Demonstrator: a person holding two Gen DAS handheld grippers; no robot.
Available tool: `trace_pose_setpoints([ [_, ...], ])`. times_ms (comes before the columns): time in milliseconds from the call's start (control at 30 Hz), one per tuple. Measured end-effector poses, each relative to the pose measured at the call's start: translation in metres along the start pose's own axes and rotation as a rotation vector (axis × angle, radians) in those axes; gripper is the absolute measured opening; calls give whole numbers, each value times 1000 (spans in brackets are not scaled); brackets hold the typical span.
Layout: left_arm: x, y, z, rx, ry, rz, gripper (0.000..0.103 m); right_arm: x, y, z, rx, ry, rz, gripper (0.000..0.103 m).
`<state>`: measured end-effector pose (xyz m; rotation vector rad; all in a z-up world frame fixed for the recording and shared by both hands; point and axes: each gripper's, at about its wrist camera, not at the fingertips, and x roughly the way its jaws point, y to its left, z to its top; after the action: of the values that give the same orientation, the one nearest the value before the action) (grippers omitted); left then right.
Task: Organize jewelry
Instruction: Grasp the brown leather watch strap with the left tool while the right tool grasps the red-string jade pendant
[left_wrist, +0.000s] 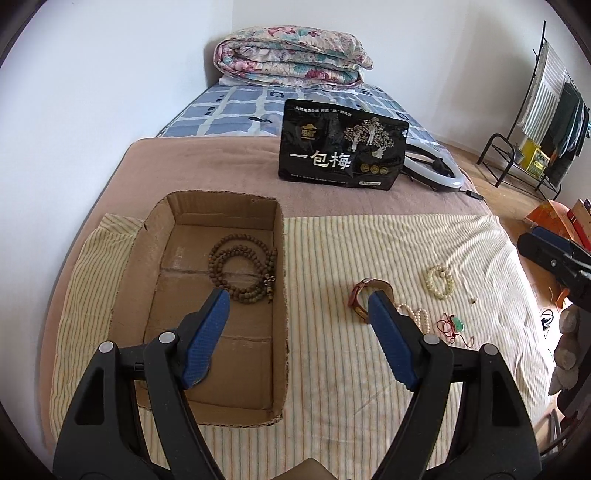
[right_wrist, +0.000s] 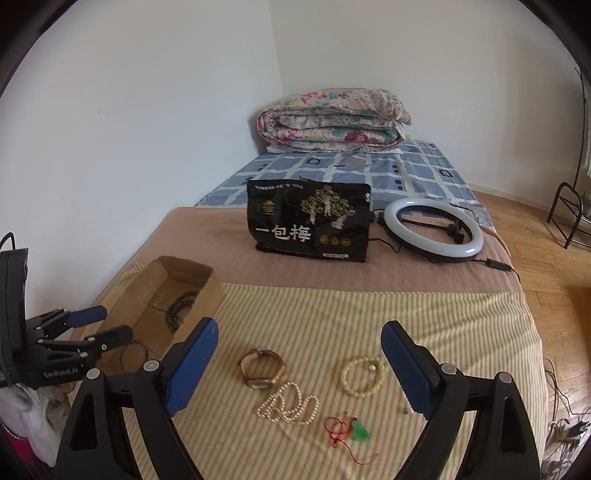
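An open cardboard box (left_wrist: 155, 258) (right_wrist: 207, 291) lies on a striped cloth and holds a dark wooden bead necklace (left_wrist: 242, 267) (right_wrist: 181, 308). To its right lie a brown-strapped watch (left_wrist: 364, 295) (right_wrist: 260, 369), a pearl necklace (left_wrist: 415, 314) (right_wrist: 288, 404), a cream bead bracelet (left_wrist: 439, 282) (right_wrist: 362, 376) and a green pendant on red cord (left_wrist: 456, 326) (right_wrist: 358, 430). My left gripper (left_wrist: 299, 295) (right_wrist: 107, 325) is open and empty, above the box's right wall. My right gripper (right_wrist: 299, 328) is open and empty, above the loose jewelry; it also shows at the right edge of the left wrist view (left_wrist: 554, 251).
A black snack bag (left_wrist: 341, 146) (right_wrist: 310, 221) stands on the brown blanket behind the cloth, with a ring light (right_wrist: 434, 225) (left_wrist: 436, 166) beside it. A folded floral quilt (right_wrist: 332, 120) lies at the bed's far end. A clothes rack (left_wrist: 546, 122) stands on the wooden floor at right.
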<state>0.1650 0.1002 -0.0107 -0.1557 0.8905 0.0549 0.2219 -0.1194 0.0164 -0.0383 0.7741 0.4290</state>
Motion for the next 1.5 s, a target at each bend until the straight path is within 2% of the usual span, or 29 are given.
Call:
trace_pose_setpoints([
  [200,16,-34,1,51,34,-28,73,6,-40,-34,48,67,-30,91],
  [267,25,-44,0,64,60,-38,65,11,-50,-45,56,100,-32,91],
  [433,41,-69,-3,108,88,-43,64,18,-63,-66,48,150,-35,91],
  [533,53,-77,-4,126,107,-39,64,25,-63,-75,37,174,-8,91],
  [767,87,-79,-2,126,168,-17,59,43,-45,-91,-23,236,55,88],
  [900,105,-72,3,89,199,-18,59,50,-39,-96,-69,262,32,88],
  [1000,120,-66,6,57,231,-22,52,61,-44,-101,-53,299,31,88],
  [1100,132,-64,9,32,262,-38,48,73,-51,-106,-28,338,36,82],
  [1233,147,-61,11,9,290,-49,41,81,-60,-110,4,363,44,80],
  [1367,156,-61,11,15,307,-47,38,86,-67,-109,24,371,50,74],
  [1500,167,-61,6,25,332,-39,37,92,-70,-111,40,383,65,72],
])
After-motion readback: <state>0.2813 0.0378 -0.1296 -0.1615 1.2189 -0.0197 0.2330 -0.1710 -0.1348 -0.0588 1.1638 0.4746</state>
